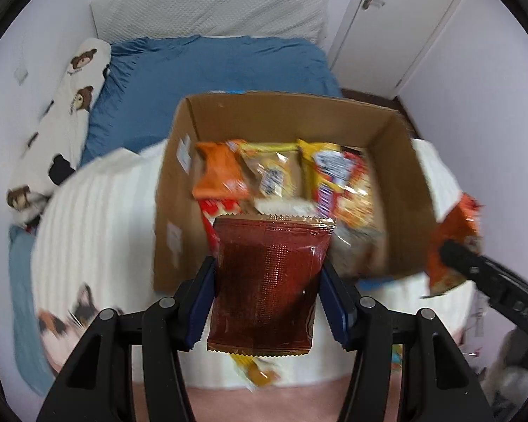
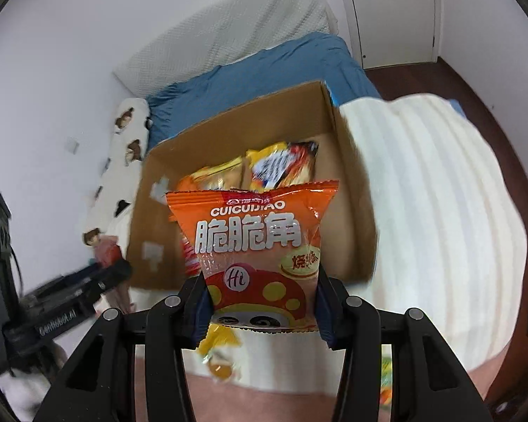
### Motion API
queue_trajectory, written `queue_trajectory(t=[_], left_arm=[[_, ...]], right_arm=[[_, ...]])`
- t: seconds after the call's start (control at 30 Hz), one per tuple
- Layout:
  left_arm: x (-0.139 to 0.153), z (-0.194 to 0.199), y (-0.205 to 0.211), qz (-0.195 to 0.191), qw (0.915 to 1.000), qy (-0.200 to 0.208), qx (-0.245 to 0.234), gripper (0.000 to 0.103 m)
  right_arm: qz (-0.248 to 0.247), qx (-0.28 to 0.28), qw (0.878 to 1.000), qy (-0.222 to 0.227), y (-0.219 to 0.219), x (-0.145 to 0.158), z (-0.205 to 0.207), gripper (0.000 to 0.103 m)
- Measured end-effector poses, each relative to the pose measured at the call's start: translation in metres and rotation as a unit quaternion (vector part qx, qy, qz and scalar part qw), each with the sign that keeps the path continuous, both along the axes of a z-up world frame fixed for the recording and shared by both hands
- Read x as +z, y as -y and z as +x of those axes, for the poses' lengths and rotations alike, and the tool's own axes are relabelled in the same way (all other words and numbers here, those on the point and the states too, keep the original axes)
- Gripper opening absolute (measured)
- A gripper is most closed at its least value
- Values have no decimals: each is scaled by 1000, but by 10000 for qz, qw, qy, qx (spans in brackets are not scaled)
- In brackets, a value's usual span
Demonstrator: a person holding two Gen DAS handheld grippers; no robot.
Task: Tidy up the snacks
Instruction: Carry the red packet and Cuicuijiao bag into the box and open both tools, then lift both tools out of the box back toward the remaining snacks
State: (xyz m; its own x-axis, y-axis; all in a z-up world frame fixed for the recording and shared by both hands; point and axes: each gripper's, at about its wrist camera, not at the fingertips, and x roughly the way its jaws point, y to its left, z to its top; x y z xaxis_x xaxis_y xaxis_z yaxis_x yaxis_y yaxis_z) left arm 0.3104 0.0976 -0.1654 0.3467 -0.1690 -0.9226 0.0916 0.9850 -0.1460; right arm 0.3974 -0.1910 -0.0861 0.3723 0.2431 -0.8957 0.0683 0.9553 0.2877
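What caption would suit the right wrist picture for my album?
Right gripper holds an orange snack bag before an open cardboard box of snacks on a white blanket.

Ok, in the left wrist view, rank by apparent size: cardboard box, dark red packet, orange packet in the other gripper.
1. Cardboard box, clearly largest.
2. Dark red packet, enlarged by nearness to the camera.
3. Orange packet, smallest, though blurred and partly hidden.

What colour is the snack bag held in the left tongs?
Dark reddish-brown with gold edges; the snack bag, gripped by the left tongs, shows best in the left wrist view.
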Motion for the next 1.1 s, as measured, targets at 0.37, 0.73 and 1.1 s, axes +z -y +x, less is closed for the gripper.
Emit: queue_trajectory(t=[0.37, 0.73, 1.1], left_arm=[[-74, 67, -16, 541, 9938, -969, 68, 54], [-106, 64, -28, 266, 9891, -1421, 275, 92], [-58, 46, -20, 295, 9961, -788, 267, 92]], right_arm=[[-237, -45, 9982, -545, 14, -54, 49, 51], [-315, 105, 9935, -1093, 0, -88, 49, 98], [-529, 131, 9942, -923, -7, -72, 42, 98]])
